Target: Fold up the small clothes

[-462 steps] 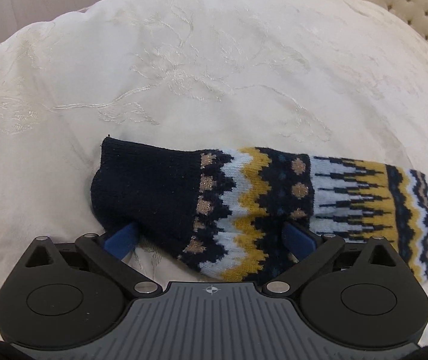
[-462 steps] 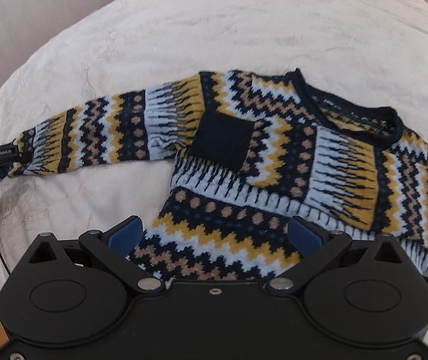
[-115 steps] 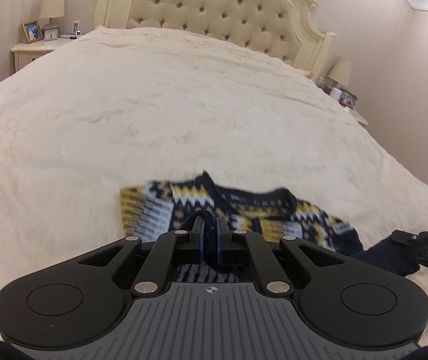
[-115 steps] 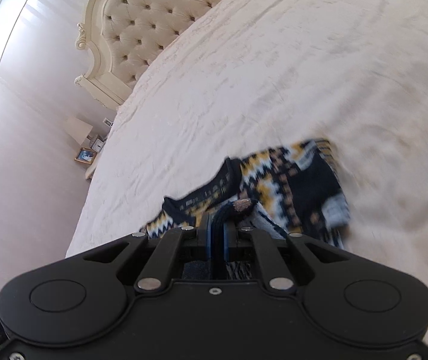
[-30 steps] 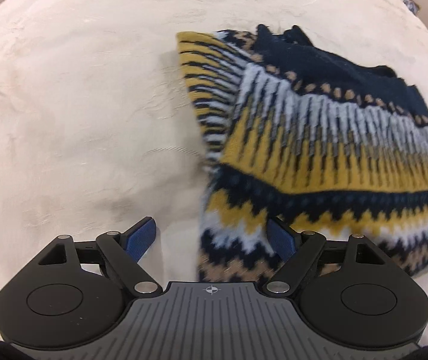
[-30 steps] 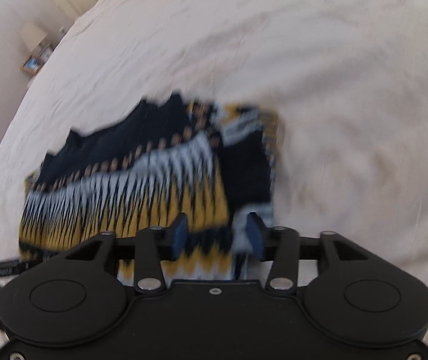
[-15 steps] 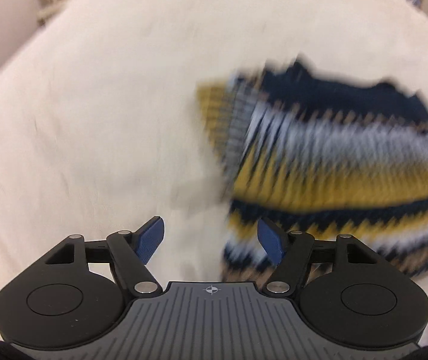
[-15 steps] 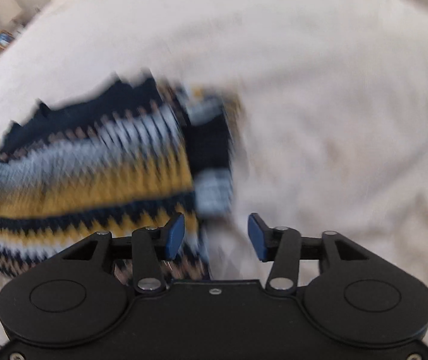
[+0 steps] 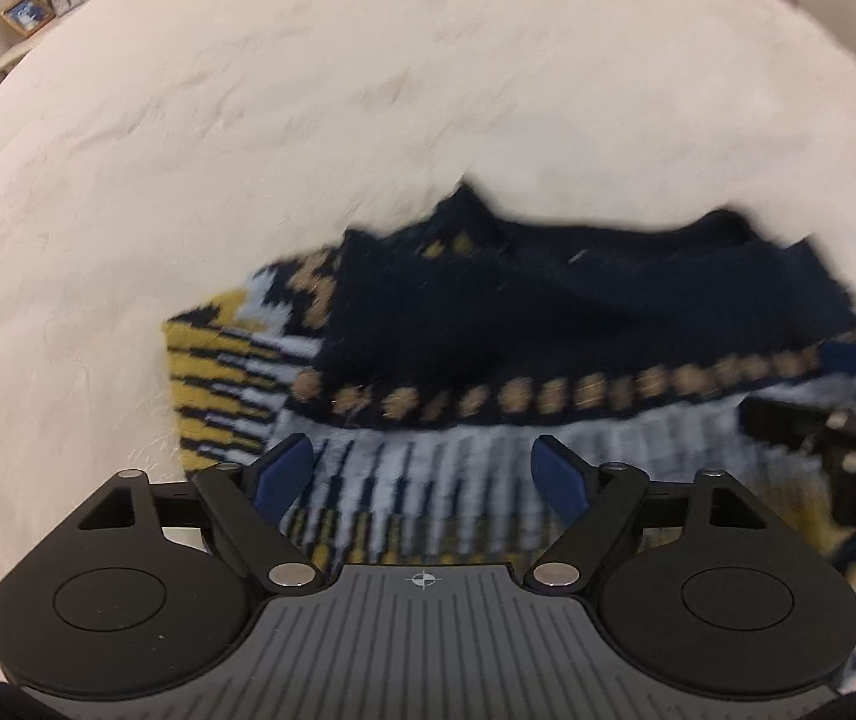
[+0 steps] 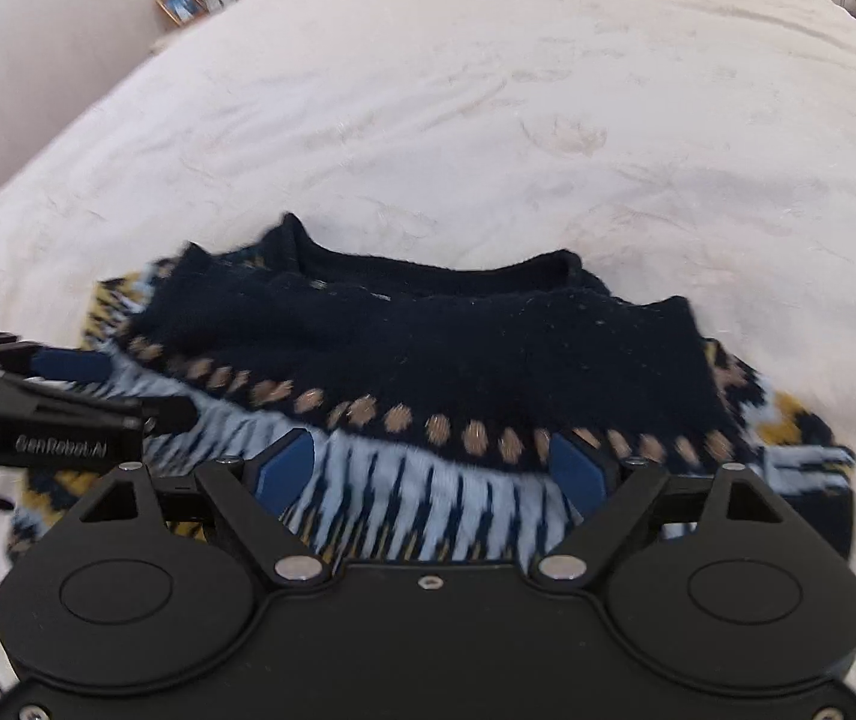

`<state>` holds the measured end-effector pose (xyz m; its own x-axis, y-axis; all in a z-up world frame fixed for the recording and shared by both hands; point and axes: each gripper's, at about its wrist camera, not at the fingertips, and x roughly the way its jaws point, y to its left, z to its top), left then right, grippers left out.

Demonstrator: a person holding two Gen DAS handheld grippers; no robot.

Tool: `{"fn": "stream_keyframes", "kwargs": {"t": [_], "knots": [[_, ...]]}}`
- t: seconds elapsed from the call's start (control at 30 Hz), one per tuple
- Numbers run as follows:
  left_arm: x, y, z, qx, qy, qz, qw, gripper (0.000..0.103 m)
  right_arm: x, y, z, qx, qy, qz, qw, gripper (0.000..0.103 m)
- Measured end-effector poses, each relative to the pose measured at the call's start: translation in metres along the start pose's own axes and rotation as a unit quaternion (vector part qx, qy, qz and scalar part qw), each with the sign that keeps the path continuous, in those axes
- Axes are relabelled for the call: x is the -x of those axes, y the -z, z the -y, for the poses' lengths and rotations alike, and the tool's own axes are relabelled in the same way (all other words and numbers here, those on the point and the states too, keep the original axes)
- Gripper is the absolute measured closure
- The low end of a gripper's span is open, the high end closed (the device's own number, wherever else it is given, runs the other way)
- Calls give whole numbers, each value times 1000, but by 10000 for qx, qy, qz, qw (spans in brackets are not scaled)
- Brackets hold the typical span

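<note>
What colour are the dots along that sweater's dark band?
Tan dots on navy, clearest in the right wrist view.

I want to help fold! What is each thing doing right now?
Sweater: folded up, lying on the bed, not held.
Left gripper: open over the sweater, fingers just spread wider.
Right gripper: open over the sweater, fingers just spread wider.
Bed: covered with a cream spread.

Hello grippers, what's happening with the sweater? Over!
Left gripper and right gripper open, jaws just widened, holding nothing. Sweater folded on the bed. Nothing in the way.
</note>
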<state>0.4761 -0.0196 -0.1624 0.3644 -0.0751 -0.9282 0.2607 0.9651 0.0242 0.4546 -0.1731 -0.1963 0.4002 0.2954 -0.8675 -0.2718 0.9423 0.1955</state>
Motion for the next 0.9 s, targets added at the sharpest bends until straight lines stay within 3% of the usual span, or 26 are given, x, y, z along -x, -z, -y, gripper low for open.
{"fn": "stream_keyframes", "kwargs": {"t": [0.1,0.23,0.63,0.73,0.9], "knots": [[-13,2,-5,-85,-5,-105,9999,15,-16,1,-1,244,160,-235,9993,17],[-18,-1,-5,-121,5,-169,9998,12,-17,7,13,398,272,-223,9986,16],[-26,-3,-3,-116,-53,-226,9997,5,3,24,83,-456,960,-240,9940,15],[-29,-5,-2,-120,-42,-228,9997,5,9,27,105,-1035,919,-228,9901,15],[-16,-4,-10,-64,82,-169,9998,8,35,26,114,-1293,885,2,9876,14]]}}
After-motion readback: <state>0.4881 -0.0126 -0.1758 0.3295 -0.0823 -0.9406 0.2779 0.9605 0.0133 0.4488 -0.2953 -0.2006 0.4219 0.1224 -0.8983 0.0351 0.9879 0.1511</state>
